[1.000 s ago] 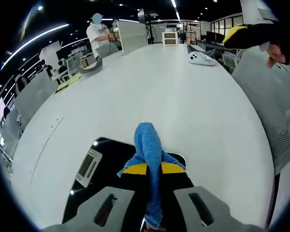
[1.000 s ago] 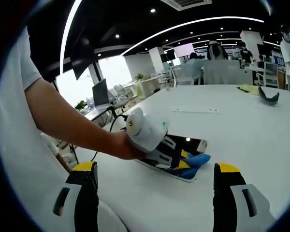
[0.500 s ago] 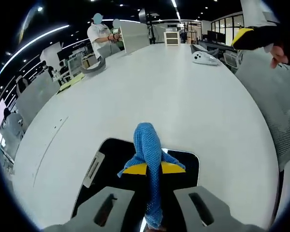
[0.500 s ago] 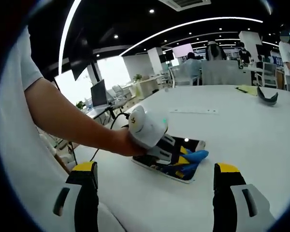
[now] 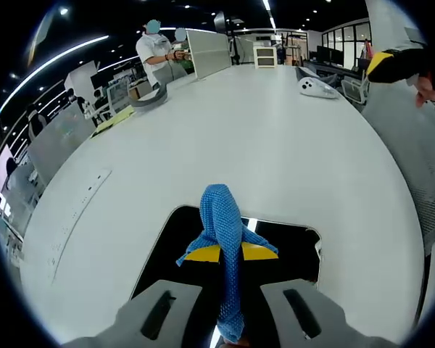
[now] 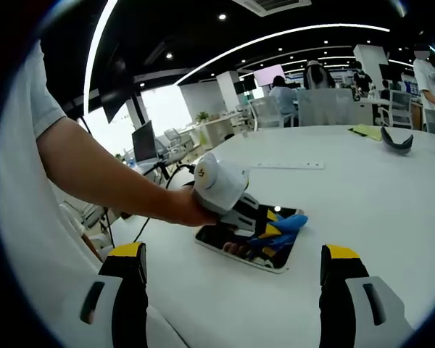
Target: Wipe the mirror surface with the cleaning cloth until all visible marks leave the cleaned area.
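Note:
A blue mesh cleaning cloth (image 5: 225, 239) is pinched between the yellow-tipped jaws of my left gripper (image 5: 230, 254) and pressed down on the dark rectangular mirror (image 5: 293, 246), which lies flat on the white table. The right gripper view has that same gripper (image 6: 270, 230), held by a person's hand, resting on the mirror (image 6: 219, 236) with the cloth (image 6: 288, 222) sticking out toward the mirror's far right corner. My right gripper (image 6: 233, 255) hovers open nearer the table's edge, well back from the mirror, holding nothing. Its yellow tip (image 5: 383, 61) appears at the upper right of the left gripper view.
The white table (image 5: 261, 145) stretches far ahead. A white device (image 5: 317, 86) lies far right, a grey curved piece (image 5: 151, 98) and a yellow sheet (image 5: 112, 119) far left. A mesh chair (image 5: 413, 159) stands at the right. People stand beyond the table.
My left gripper has slid the cloth sideways across the mirror, so more dark glass now lies to the right of its jaws. The right gripper has stayed open and almost still.

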Action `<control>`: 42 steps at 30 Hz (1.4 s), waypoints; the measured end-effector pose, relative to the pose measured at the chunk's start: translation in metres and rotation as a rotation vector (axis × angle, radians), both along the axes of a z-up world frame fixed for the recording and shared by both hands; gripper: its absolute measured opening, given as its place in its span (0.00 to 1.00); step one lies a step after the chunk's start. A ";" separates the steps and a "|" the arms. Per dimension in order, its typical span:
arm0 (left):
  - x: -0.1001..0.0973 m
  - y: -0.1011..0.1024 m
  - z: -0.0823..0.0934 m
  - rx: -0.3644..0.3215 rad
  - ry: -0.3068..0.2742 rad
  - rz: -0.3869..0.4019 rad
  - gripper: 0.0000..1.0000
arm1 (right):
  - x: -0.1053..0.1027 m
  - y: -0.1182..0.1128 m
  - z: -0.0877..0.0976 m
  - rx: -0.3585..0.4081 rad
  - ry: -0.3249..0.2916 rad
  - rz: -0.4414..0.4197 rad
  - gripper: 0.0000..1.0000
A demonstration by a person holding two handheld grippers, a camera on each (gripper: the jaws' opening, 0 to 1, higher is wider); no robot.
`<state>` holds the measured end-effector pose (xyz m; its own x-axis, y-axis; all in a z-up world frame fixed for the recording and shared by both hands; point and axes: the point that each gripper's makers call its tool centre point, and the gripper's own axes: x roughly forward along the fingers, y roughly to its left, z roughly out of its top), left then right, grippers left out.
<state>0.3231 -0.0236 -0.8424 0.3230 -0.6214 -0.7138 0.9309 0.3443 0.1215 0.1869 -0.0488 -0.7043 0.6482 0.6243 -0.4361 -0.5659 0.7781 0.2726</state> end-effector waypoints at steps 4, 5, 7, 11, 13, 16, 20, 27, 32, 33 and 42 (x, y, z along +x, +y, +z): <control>0.005 0.002 -0.001 0.001 -0.002 0.008 0.05 | 0.000 -0.001 0.000 0.000 0.002 -0.005 1.00; 0.005 0.002 -0.001 0.002 -0.003 0.009 0.05 | 0.001 -0.001 0.000 0.002 0.002 -0.006 1.00; 0.007 0.003 0.000 0.006 -0.009 0.008 0.05 | 0.001 -0.001 0.000 0.001 0.003 -0.008 1.00; 0.013 0.005 0.000 0.012 -0.016 0.013 0.05 | 0.000 -0.002 -0.002 -0.002 0.009 -0.008 1.00; 0.017 0.007 0.000 0.012 -0.015 0.021 0.05 | 0.001 -0.002 -0.002 -0.003 0.010 -0.009 1.00; 0.020 0.008 0.000 0.010 -0.016 0.024 0.05 | 0.001 -0.003 -0.002 -0.001 0.011 -0.013 1.00; 0.027 0.011 -0.001 0.020 -0.022 0.021 0.05 | 0.001 -0.004 -0.003 0.000 0.014 -0.014 1.00; 0.038 0.015 0.000 0.029 -0.022 0.035 0.05 | 0.001 -0.003 -0.004 -0.001 0.017 -0.010 1.00; 0.043 0.018 -0.001 0.030 -0.024 0.042 0.05 | 0.001 -0.002 -0.004 -0.002 0.017 -0.008 1.00; 0.044 0.019 -0.001 0.028 -0.025 0.044 0.05 | 0.001 -0.002 -0.004 -0.003 0.018 -0.008 1.00; 0.053 0.023 0.000 0.026 -0.032 0.057 0.05 | 0.001 -0.005 -0.006 -0.006 0.025 -0.015 1.00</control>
